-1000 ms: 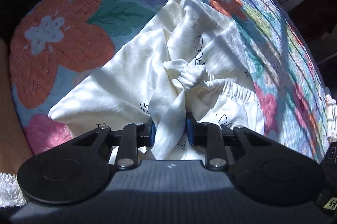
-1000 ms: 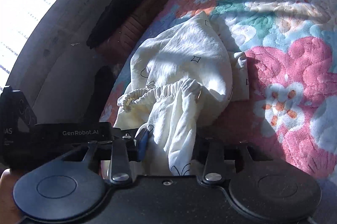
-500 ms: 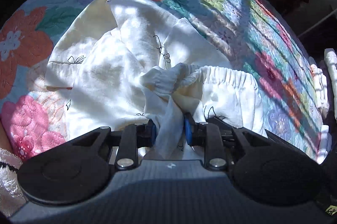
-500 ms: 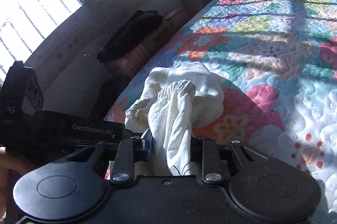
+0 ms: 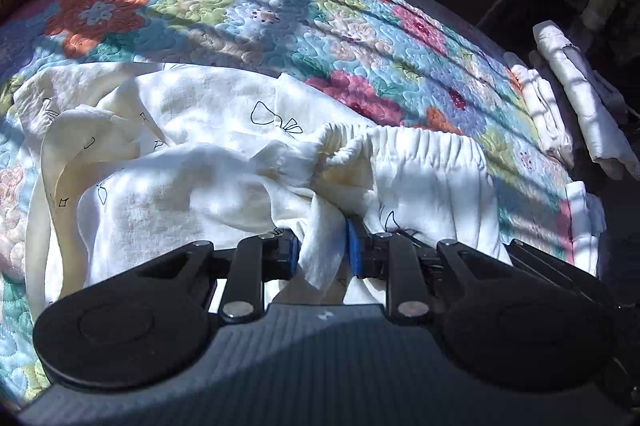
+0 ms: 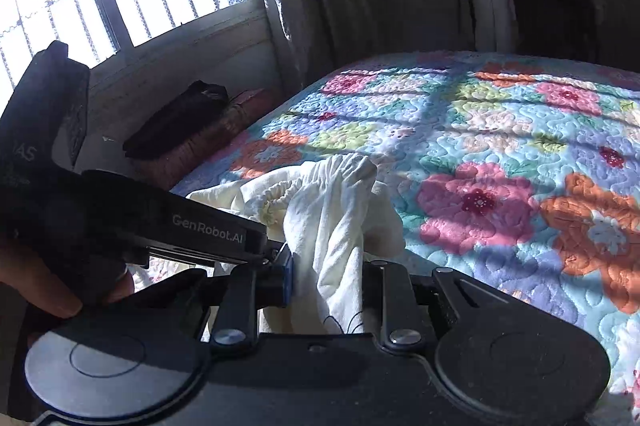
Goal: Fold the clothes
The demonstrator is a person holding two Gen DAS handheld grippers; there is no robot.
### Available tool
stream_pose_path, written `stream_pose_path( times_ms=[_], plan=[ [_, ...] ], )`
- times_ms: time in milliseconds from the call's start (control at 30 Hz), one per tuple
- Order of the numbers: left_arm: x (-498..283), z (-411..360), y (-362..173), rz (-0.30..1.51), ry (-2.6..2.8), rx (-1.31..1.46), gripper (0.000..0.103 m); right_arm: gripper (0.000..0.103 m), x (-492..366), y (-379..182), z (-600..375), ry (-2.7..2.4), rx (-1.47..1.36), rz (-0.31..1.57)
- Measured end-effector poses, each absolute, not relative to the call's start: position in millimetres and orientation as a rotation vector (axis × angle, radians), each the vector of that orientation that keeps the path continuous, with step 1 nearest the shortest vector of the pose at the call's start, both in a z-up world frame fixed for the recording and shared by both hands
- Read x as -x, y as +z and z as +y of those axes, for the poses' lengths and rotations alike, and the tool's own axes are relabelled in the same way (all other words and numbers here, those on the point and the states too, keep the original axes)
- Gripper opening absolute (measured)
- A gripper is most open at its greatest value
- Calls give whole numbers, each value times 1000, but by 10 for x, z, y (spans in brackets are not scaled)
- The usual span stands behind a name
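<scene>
Both tongs [image 5: 322,252] [image 6: 326,276] seemingly pinching garment [image 5: 192,181] edge.

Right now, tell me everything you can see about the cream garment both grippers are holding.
The cream garment looks like thin, crinkled cotton printed with small black outline bows. Its gathered elastic waistband lies bunched on the floral quilt. The left gripper and right gripper each pinch a fold.

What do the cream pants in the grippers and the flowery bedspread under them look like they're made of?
Cream pants: soft, matte woven cloth, probably cotton; it crumples loosely and the elastic waistband gathers finely. Small outline bows are printed on it.
Floral quilt: stitched, padded fabric; puffy meander quilting lines show across it, matte, possibly cotton or polyester.
The left gripper and right gripper both pinch the pants.
</scene>
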State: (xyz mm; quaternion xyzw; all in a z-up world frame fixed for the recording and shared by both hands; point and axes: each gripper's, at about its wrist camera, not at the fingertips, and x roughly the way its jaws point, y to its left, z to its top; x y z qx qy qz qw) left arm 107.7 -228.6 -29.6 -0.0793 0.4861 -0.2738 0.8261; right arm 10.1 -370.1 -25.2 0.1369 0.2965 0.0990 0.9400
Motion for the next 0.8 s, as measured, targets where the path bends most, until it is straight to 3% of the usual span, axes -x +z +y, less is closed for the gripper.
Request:
stream_pose_path(
  times_ms=[333,500,633,700,800],
  plan=[
    [-697,-2630,-385,958,-590,304,21,28,215,-191,-4007,107,-191,553],
    [-698,-2517,-530,1038,-562,295,22,28,262,-312,-4045,60,-158,605],
    [-699,-2426,-646,1101,-540,287,28,28,299,-402,-4080,6,-123,642],
    [-699,-2363,-695,1126,-524,288,39,28,311,-395,-4132,-56,-90,642],
    [-694,-2090,-677,1096,-448,337,41,27,307,-366,-4231,-139,-56,640]
  ],
)
